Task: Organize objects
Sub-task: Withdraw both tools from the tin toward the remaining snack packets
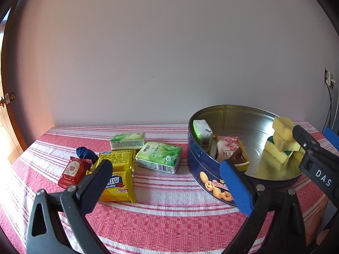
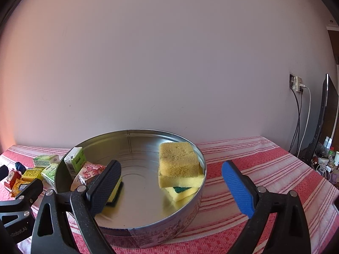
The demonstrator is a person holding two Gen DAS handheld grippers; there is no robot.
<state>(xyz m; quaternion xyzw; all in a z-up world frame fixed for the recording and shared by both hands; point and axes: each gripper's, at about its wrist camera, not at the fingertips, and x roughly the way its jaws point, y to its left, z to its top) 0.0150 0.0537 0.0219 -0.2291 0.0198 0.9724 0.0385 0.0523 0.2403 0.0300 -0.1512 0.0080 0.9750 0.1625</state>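
Note:
A round blue cookie tin stands open on the striped cloth; it also shows in the right wrist view. Inside lie stacked yellow sponges, a green tissue pack and a pink floral packet. Left of the tin lie two green tissue packs, yellow snack packets, a red packet and a blue object. My left gripper is open and empty, above the cloth between snacks and tin. My right gripper is open and empty over the tin's near rim.
The red-and-white striped tablecloth covers the table against a plain wall. A wall socket with cables and a dark monitor stand to the right, with clutter below. A wooden door is at the far left.

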